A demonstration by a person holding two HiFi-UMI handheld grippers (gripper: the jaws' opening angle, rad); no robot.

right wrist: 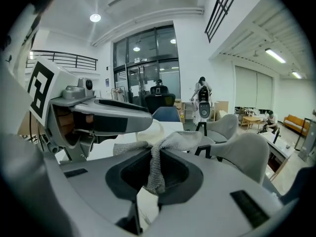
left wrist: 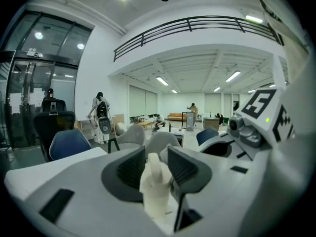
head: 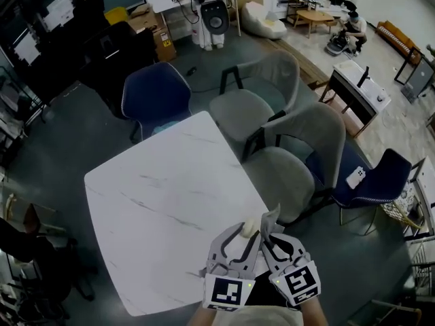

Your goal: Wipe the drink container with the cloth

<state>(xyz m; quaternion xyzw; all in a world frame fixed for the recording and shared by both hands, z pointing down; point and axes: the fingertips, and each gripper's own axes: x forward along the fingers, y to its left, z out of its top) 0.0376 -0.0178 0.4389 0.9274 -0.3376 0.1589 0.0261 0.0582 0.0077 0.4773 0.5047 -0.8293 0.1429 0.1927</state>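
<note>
Two grippers, both loaded. Left gripper (head: 248,233) is clamped on the bottle (left wrist: 156,189), which looks small, light and smooth, likely slippery and squashable, so best pinched round its body. Right gripper (right wrist: 157,158) pinches the cloth (right wrist: 183,139), soft and limp, beside the bottle over the table (head: 156,209) corner.

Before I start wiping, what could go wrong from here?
1. The left gripper holds the drink container by the near corner of the table; a slip could drop it to the floor.
2. The right gripper pinches the cloth in a thin bunch, so hard jaws may rub the container instead.
3. The grippers sit side by side and could knock together.
</note>
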